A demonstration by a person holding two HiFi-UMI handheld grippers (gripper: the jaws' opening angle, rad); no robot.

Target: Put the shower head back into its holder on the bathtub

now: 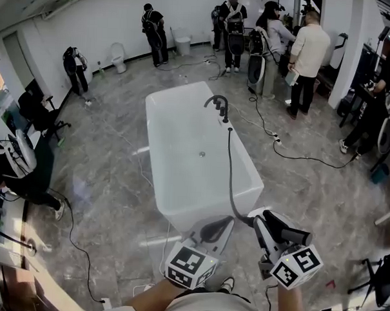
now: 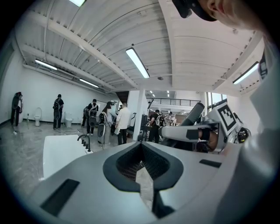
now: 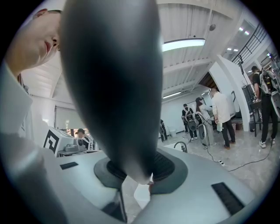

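While the white bathtub (image 1: 176,144) fills the middle of the head view, with its dark tap fittings (image 1: 218,107), where we judge the holder sits, at twelve o'clock on the far rim, we stand at its six o'clock end, so the return has barely begun. The hose (image 1: 231,179) trails from those fittings to five o'clock, where our right gripper (image 3: 140,179) pinches the dark shower head (image 3: 109,87) by its narrow end. Our left gripper (image 2: 144,175) is pressed together on nothing, and carrying and seating remain.
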